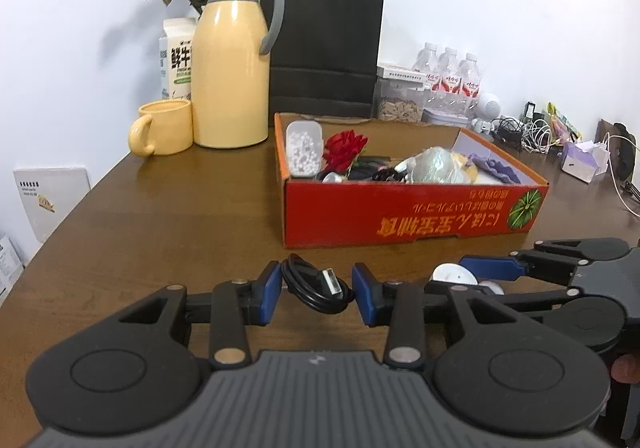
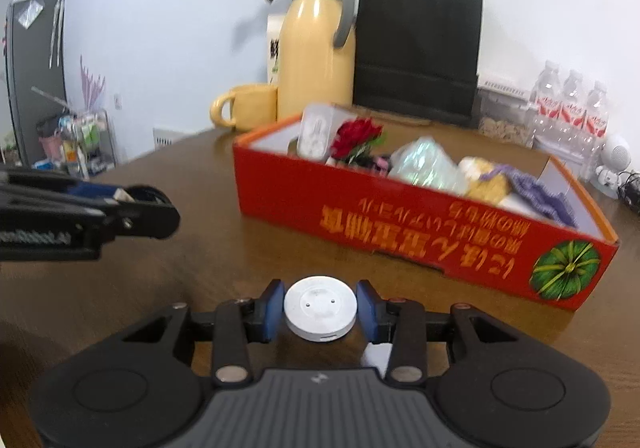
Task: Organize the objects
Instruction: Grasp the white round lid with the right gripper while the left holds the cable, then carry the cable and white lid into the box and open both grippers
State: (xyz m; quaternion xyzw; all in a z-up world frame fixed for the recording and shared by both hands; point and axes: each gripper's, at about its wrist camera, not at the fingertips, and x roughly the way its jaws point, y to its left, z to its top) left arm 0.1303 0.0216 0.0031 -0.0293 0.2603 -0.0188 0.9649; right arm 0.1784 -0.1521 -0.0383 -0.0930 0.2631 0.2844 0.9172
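- My left fingers (image 1: 314, 290) pinch a coiled, glossy black cable (image 1: 316, 286) before the red cardboard box (image 1: 412, 214).
- My right fingers (image 2: 320, 308) clamp a smooth white round puck (image 2: 320, 306) there too.

- Left gripper (image 1: 314, 290): black linkage arms, blue pads (image 1: 267, 290), round silver pivot pins, two domed black discs at lower left and lower right of frame.
- Ribbed grey housing at bottom centre, small pale logo on top edge.
- Right gripper (image 2: 320, 306): same build, black arms, blue pads (image 2: 271, 308), silver pins, ribbed grey body.
- Faint white lettering along black side, at left edge of right wrist view.
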